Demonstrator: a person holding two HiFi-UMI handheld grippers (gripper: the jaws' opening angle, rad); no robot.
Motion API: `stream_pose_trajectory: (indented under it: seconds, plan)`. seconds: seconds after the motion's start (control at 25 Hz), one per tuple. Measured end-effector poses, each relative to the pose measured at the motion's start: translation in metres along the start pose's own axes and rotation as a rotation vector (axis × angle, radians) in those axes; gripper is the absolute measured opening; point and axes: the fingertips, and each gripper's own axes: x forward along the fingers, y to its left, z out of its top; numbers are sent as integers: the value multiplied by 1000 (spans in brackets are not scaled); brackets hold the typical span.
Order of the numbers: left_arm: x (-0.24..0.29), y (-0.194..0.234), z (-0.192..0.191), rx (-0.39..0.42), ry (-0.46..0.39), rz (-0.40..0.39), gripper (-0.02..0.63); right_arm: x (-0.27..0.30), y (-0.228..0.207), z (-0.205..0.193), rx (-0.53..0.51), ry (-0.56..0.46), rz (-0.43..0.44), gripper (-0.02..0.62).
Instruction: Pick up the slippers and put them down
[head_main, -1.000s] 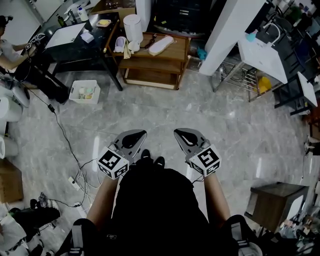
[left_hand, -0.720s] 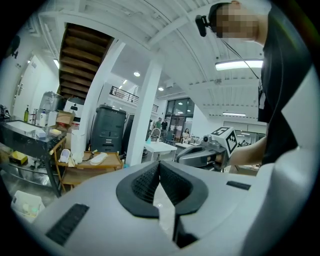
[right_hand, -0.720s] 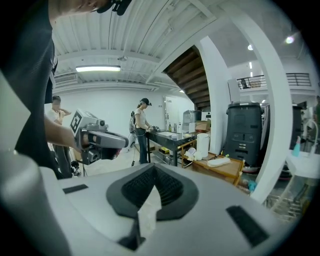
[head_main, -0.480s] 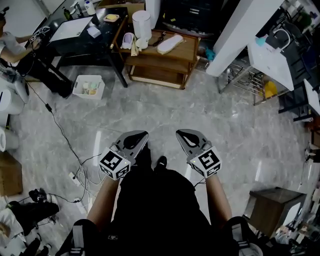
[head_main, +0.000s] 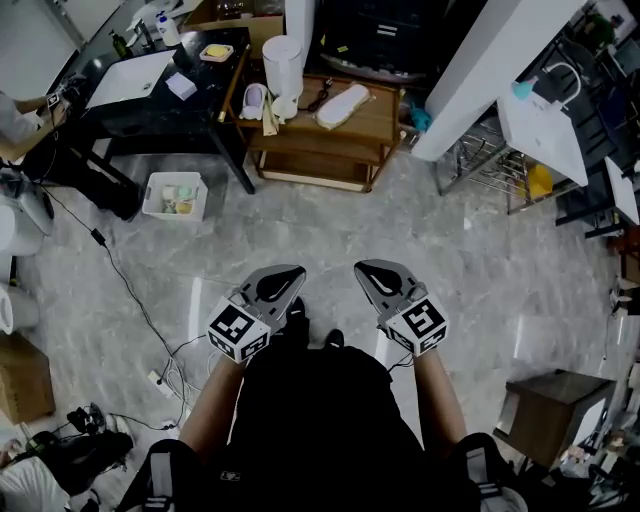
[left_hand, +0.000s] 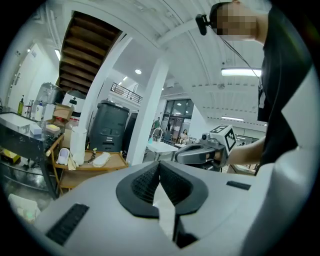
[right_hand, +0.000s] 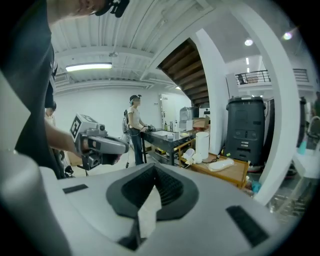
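Holding nothing, left gripper and right gripper (fingers together) face one table's two slippers.

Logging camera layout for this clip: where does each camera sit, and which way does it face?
Head view: on the person's head, facing steeply down at the grey marble floor; shows both forearms, dark torso, left gripper, right gripper.
Left gripper view: on that gripper, looking along its shut jaws; the right gripper shows.
Right gripper view: likewise, mirrored; the left gripper shows.
Shared: all three see the low wooden table bearing a pale flat slipper.
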Motion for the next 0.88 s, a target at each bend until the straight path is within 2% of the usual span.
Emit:
stream_pose_trajectory:
  seconds: [0.36,0.64,0.88]
  plan:
    - [15,64,13,10,40,-92,12,55,-35,21,16,13,-92,8]
    - [42,97,26,-11,34,-101,12,71,-70,21,29,52,-115,8]
    - [74,119,25,-38,55,-73,12,88,-108,22,24,44,-91,8]
